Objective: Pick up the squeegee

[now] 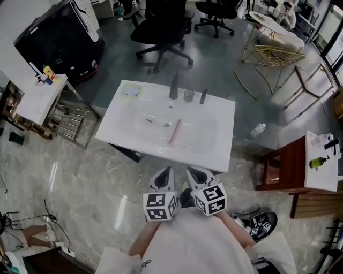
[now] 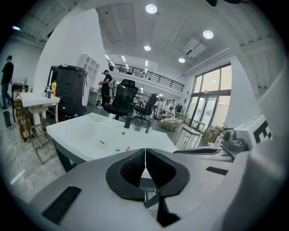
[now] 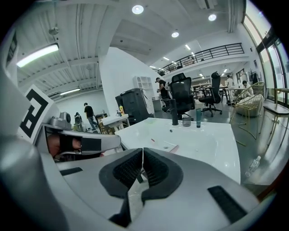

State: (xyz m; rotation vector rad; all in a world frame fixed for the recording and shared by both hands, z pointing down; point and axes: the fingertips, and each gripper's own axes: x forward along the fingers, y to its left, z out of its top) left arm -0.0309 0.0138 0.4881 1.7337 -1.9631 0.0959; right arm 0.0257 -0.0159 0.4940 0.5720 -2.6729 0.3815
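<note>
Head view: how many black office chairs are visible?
2. The nearer office chair stands just beyond the white sink; the farther office chair is right of it at the top edge. More may lie outside the frame.

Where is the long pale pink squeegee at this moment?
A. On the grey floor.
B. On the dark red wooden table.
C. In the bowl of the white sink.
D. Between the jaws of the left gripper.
C: the long pale pink squeegee lies in the bowl of the white sink, near the drain; the left gripper and right gripper are shut and empty.
</note>
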